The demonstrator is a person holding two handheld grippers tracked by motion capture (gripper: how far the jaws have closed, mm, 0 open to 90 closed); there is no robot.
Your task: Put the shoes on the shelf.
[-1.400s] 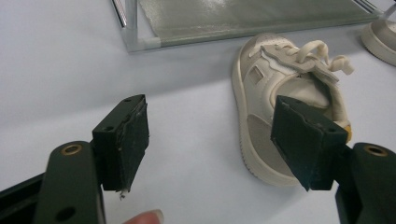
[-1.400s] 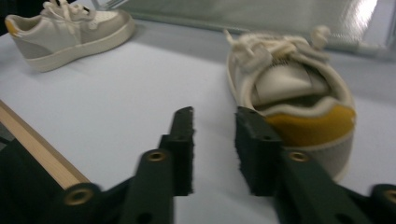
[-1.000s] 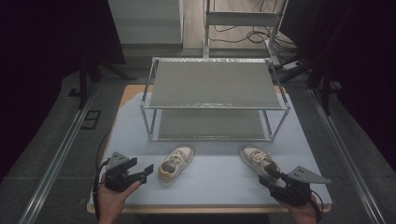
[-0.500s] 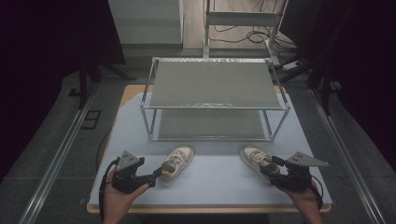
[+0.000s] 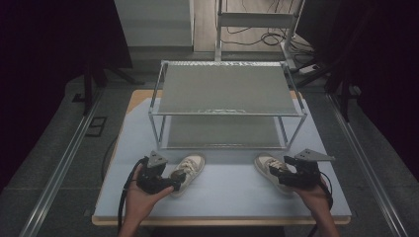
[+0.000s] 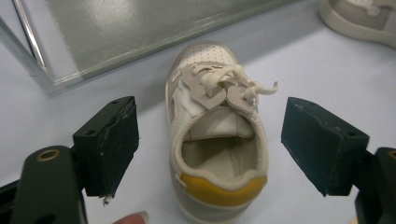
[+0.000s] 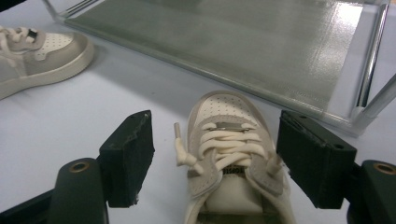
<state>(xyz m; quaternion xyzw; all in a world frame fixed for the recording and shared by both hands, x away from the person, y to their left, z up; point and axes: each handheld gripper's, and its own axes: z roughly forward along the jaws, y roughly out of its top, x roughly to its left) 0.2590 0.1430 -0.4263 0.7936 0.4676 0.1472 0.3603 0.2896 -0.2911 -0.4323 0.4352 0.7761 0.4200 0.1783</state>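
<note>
Two small shoes lie on the pale blue table top [image 5: 222, 192], in front of a two-level metal rack [image 5: 227, 106], each with a gripper at its heel end.

Left side: the left gripper [image 5: 170, 181] sits low at the near left. Its jaws have just been opening and stand spread, one on each side of the left shoe [image 5: 188, 167] with a gap between each pad and the shoe. In the left gripper view this shoe [image 6: 217, 140] lies upright on its sole, yellow heel tab nearest the camera, toe pointing toward the rack's lower shelf [image 6: 140, 28].

Right side: the right gripper [image 5: 279, 173] is at the near right, jaws likewise just opened and spread. The right shoe [image 5: 269, 165] lies between them, pads not pressing on it. In the right gripper view the laced front of this shoe [image 7: 233, 149] points toward the rack's corner post [image 7: 371, 70]; the other shoe [image 7: 37, 56] shows at upper left, well apart.
</note>
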